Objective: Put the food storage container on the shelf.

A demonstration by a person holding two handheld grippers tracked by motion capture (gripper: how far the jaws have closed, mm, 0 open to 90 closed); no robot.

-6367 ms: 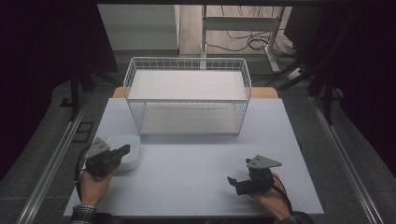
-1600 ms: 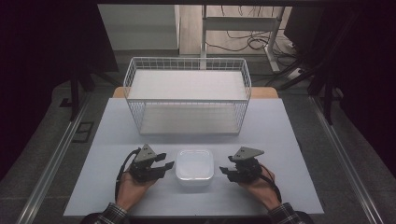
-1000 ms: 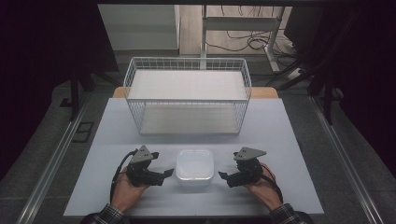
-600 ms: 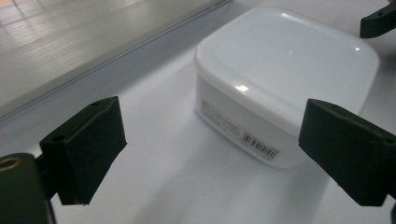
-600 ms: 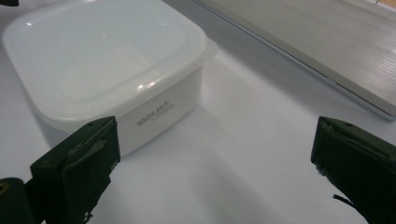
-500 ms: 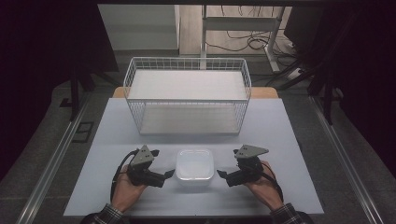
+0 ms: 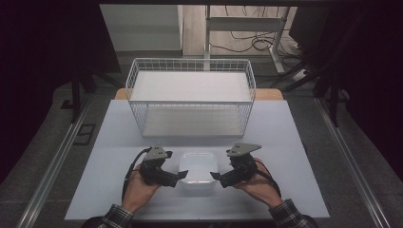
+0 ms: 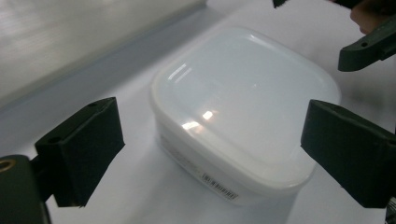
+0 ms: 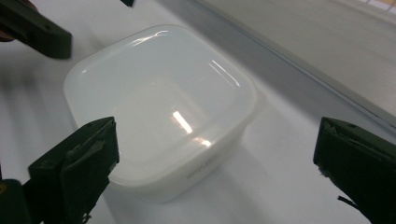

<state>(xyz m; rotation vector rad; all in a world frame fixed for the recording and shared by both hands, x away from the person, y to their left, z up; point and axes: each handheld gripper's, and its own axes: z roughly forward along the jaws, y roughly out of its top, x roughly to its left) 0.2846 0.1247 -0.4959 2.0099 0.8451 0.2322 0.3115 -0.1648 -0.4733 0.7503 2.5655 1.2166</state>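
Observation:
A white, square plastic container with a lid sits on the table near its front edge. My left gripper is at the container's left side and my right gripper is at its right side, both pointing inward. In the left gripper view the left gripper is open, its jaws standing wide on either side of the container without touching it. In the right gripper view the right gripper is open in the same way around the container. Each view shows the other gripper's jaw tip beyond the container.
A white wire basket stands at the back middle of the pale table. A person's hands and plaid cuffs come in from the bottom edge. Dark floor and metal rails flank the table.
The container, earlier at the far left by the left gripper, now sits front centre. Over the last second both grippers edged inward toward its sides.

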